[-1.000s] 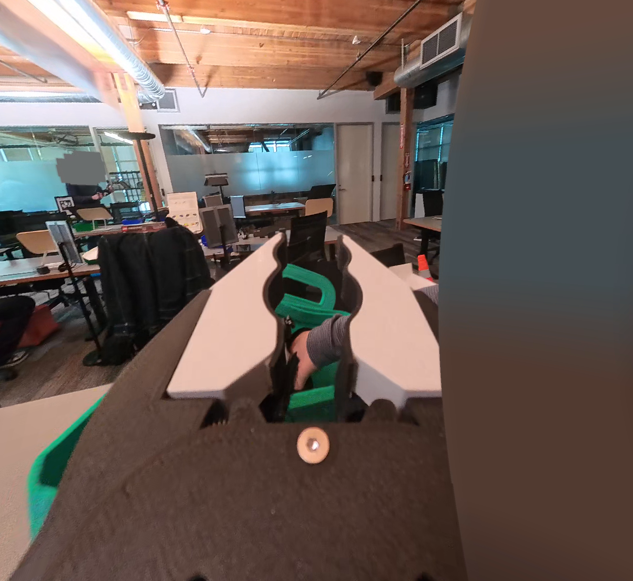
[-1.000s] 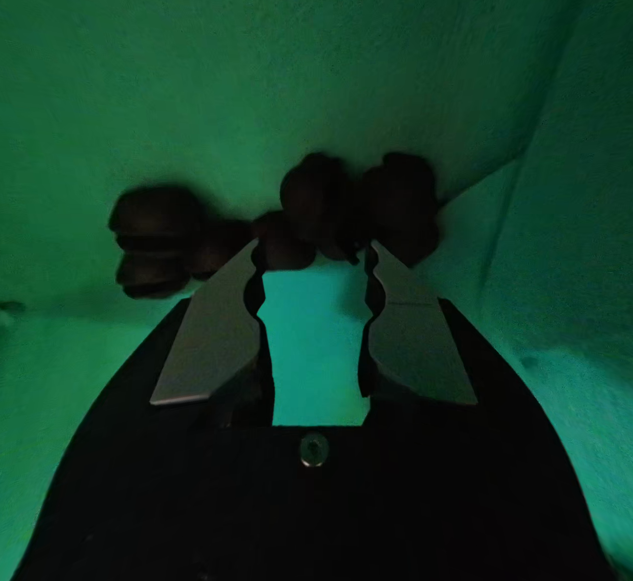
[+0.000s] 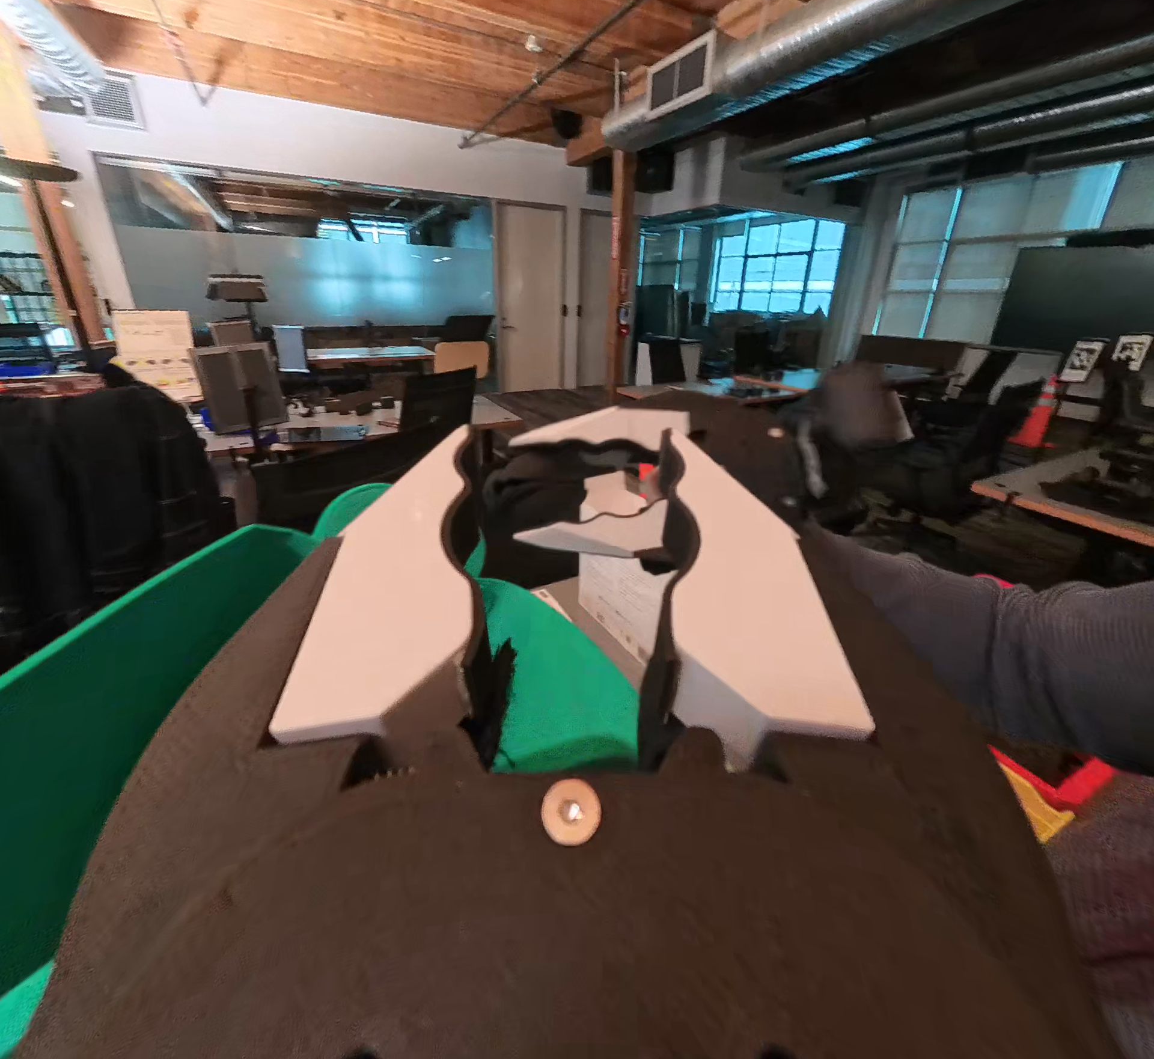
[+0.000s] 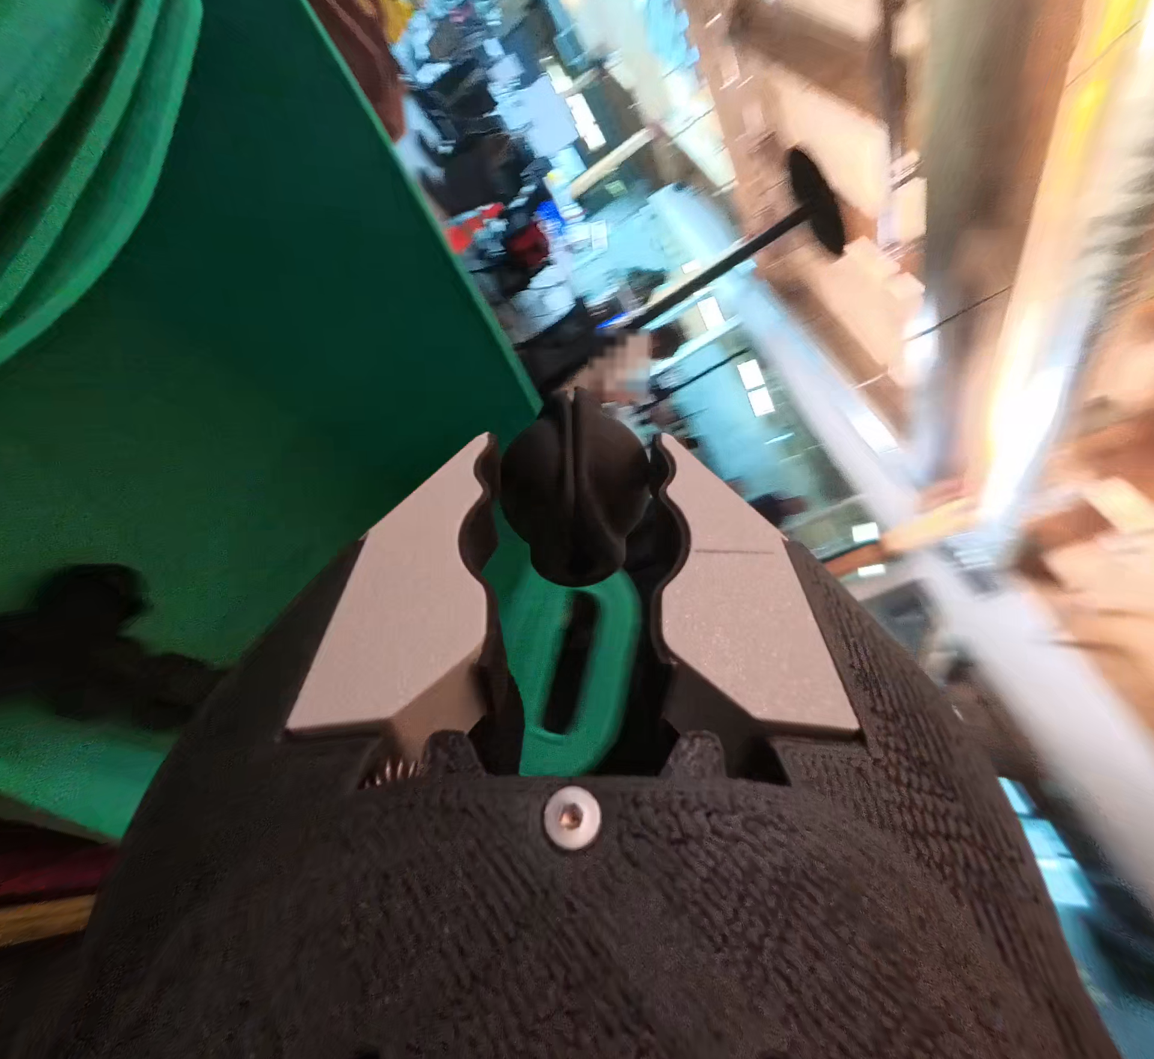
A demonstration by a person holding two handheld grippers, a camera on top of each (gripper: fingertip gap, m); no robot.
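Here, right tongs [image 4: 571, 448] gripping black knob [image 4: 571, 504], green bin [image 4: 250, 342]

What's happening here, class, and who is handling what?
A person holds a claw in each hand in an open office. The right claw is shut on a dark lumpy object, beside the wall of a green bin. More dark lumps lie inside the bin. The left claw is open and holds nothing, above the bin's rim, with the person's grey sleeve beside it.
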